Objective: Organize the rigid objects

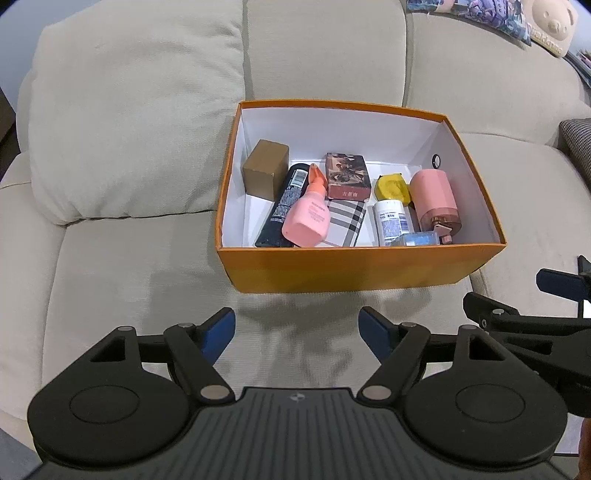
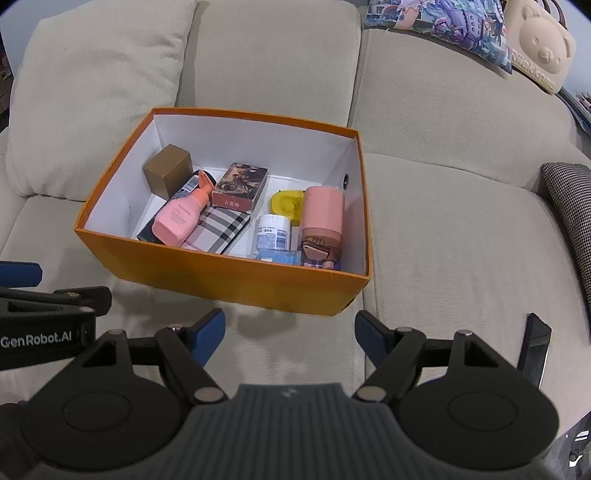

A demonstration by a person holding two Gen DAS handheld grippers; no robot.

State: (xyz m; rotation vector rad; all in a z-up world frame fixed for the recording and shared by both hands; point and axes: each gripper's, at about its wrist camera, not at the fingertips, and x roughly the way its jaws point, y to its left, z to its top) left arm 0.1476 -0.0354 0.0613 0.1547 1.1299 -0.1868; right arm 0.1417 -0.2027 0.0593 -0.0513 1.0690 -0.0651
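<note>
An orange box (image 1: pixel 354 269) (image 2: pixel 221 275) with a white inside sits on a beige sofa. Several items lie in it: a brown cube (image 1: pixel 266 168) (image 2: pixel 168 170), a black tube (image 1: pixel 284 206), a pink bottle (image 1: pixel 308 216) (image 2: pixel 179 218), a picture-printed pack (image 1: pixel 347 175) (image 2: pixel 240 188), a plaid case (image 1: pixel 345 223) (image 2: pixel 219 230), a yellow piece (image 1: pixel 391 188) (image 2: pixel 286 201), a white bottle (image 1: pixel 391 219) (image 2: pixel 273 230) and a pink cylinder (image 1: pixel 434 197) (image 2: pixel 321 216). My left gripper (image 1: pixel 297 334) hangs open in front of the box, holding nothing. My right gripper (image 2: pixel 290 332) is open and bare too, near the box's front right corner.
Sofa cushions (image 1: pixel 122 110) rise behind and left of the box. A printed pillow (image 2: pixel 443 26) and a bear-shaped bag (image 2: pixel 539 48) lie at the back right. A houndstooth cushion (image 2: pixel 572 206) sits at the right edge. A dark flat device (image 2: pixel 535 347) lies on the seat beside my right gripper.
</note>
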